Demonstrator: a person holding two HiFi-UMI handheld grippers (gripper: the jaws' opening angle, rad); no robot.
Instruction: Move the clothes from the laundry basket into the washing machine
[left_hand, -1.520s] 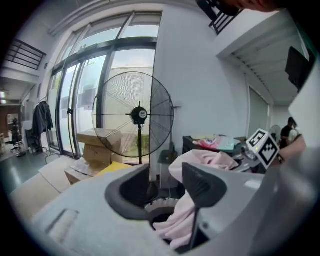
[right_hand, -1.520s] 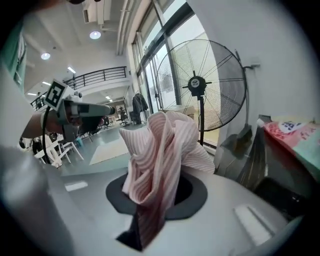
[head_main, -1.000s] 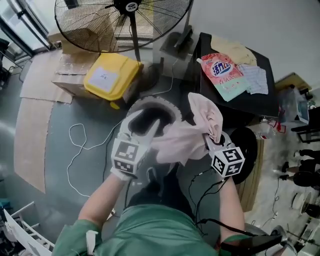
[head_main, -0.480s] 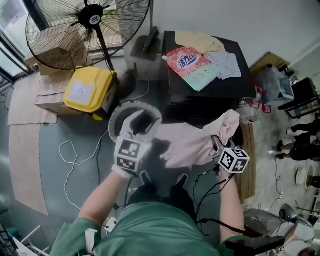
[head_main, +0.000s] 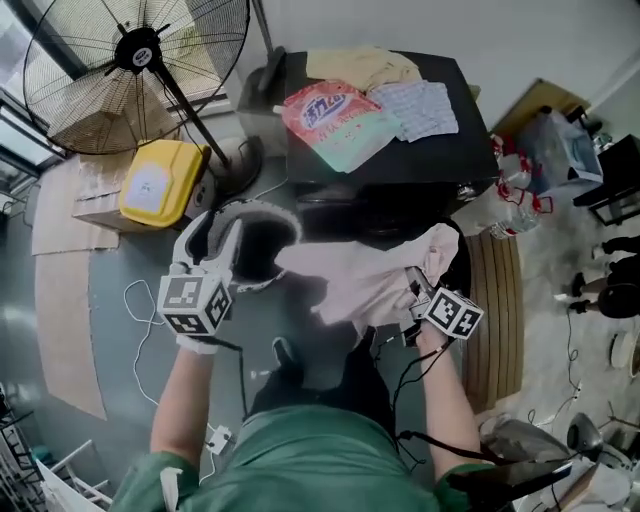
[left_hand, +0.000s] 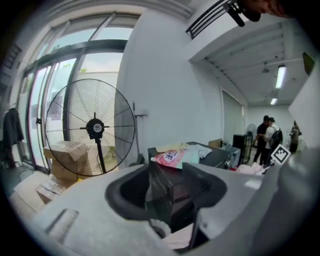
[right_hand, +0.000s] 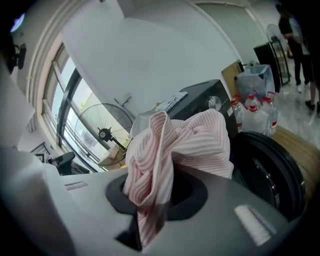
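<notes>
Floor (head_main: 120, 330): grey, with black washing machine (head_main: 440, 165)
Left gripper (head_main: 212, 240): jaws apart, empty, by round white laundry basket (head_main: 270, 210)
Right gripper (head_main: 412, 292): clamped on pink striped cloth garment (head_main: 350, 285), hanging before machine

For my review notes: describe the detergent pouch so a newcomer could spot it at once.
Find the black box-shaped washing machine at the top middle of the head view. On its flat top, left of a pale checked cloth, lies the glossy pink and mint-green detergent pouch, the only shiny printed thing there.

Shirt (right_hand: 190, 140): soft striped cloth; washer (head_main: 440, 165): smooth blk; fan (head_main: 138, 57): metal wire.
</notes>
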